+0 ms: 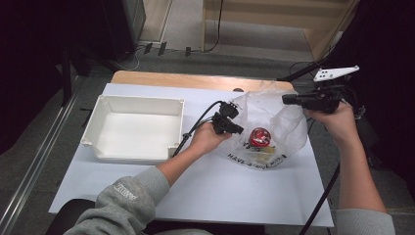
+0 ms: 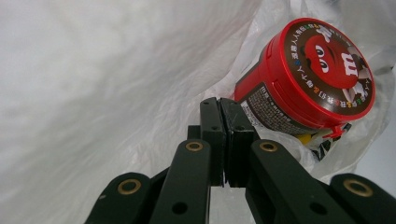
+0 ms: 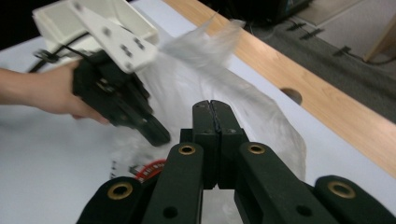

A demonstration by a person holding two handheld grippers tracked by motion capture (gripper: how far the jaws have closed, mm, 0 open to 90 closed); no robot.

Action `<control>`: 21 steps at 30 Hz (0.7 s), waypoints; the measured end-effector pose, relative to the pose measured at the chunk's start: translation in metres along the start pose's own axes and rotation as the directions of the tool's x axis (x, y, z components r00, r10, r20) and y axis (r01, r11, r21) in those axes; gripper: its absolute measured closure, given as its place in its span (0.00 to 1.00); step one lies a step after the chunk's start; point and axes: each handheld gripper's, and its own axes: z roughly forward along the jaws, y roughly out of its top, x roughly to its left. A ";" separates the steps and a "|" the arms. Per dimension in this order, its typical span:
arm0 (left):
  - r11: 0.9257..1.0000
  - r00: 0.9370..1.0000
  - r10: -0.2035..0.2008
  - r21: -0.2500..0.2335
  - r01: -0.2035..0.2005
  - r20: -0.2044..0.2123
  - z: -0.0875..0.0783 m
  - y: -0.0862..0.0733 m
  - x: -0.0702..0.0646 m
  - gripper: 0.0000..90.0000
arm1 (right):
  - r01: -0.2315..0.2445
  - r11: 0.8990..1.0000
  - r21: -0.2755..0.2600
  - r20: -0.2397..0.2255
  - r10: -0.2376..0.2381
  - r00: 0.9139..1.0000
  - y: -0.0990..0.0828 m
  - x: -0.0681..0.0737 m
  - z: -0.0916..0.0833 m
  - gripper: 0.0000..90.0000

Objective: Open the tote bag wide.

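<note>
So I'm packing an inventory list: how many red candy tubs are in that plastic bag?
1. The red candy tub lies on its side inside the clear plastic bag, on the white table right of the tray. Yellowish items beneath it may hide more.

The right tool (image 3: pixel 211 105) has its jaws pressed together on the clear plastic bag (image 3: pixel 243 107). Beyond it, the left tool (image 3: pixel 154 133) pinches the bag near the counter's (image 3: pixel 46 158) far wooden edge.
</note>
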 end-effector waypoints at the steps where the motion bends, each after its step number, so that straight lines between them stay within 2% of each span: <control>1: 1.000 1.000 0.003 0.002 -0.003 -0.002 0.000 0.000 0.000 0.99 | -0.005 1.000 0.013 0.005 0.005 1.000 -0.003 -0.004 0.004 1.00; 3: 1.000 1.000 0.005 0.003 -0.005 -0.003 0.000 0.000 0.001 0.99 | -0.048 0.998 0.032 0.020 0.047 0.999 -0.015 -0.012 0.016 1.00; 5: 1.000 1.000 0.000 0.001 0.000 -0.003 -0.001 0.000 0.001 0.99 | -0.056 0.998 0.032 0.028 0.055 0.998 -0.017 -0.014 0.018 1.00; 9: 1.000 1.000 0.003 0.003 -0.003 -0.005 -0.001 0.000 0.001 0.99 | -0.100 0.994 0.035 0.049 0.098 0.994 -0.032 -0.021 0.030 1.00; 11: 1.000 1.000 0.006 0.000 -0.006 -0.003 0.000 -0.001 0.002 0.99 | -0.134 0.991 0.012 0.055 0.133 0.990 -0.045 -0.027 0.036 1.00; 18: 1.000 1.000 0.010 -0.002 -0.010 -0.002 -0.001 0.000 0.005 0.99 | -0.164 0.985 -0.058 0.025 0.165 0.986 -0.070 -0.037 0.044 1.00; 21: 1.000 1.000 0.014 0.001 -0.014 -0.006 0.000 0.000 0.007 0.99 | -0.191 0.979 -0.064 0.022 0.193 0.981 -0.080 -0.042 0.046 1.00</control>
